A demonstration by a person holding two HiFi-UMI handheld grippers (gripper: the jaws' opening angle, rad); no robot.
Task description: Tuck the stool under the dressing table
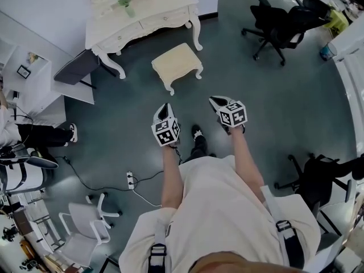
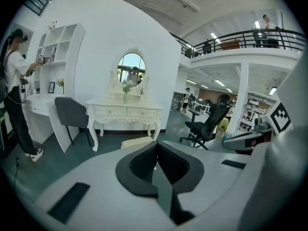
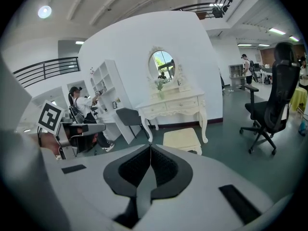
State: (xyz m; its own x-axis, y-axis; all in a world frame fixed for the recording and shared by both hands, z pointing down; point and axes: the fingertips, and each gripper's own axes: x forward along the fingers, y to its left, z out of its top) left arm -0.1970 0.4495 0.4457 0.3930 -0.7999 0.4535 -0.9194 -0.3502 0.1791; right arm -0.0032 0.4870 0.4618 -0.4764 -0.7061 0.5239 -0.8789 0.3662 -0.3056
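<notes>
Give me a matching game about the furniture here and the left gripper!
Things:
1. stool
2. office chair
3. armless chair
4. left gripper

Descriptions:
A. black, on wheels
B. jaws shut, nothing held
C. cream, out on the open floor
D. grey, beside the dressing table

Pairs: 1-C, 2-A, 3-D, 4-B

The table (image 1: 142, 16) stood at the far side against the wall, with a vase (image 1: 126, 1) on it and a mirror (image 2: 131, 69) behind the vase. The stool (image 1: 177, 64) stood on the floor just before the table's right end, not under it. A chair (image 1: 79, 67) stood left of the table, an office chair (image 1: 278, 21) far to the right. On the stool's near side, well apart from it, the left gripper (image 1: 165, 107) and right gripper (image 1: 214, 100) hung side by side.
</notes>
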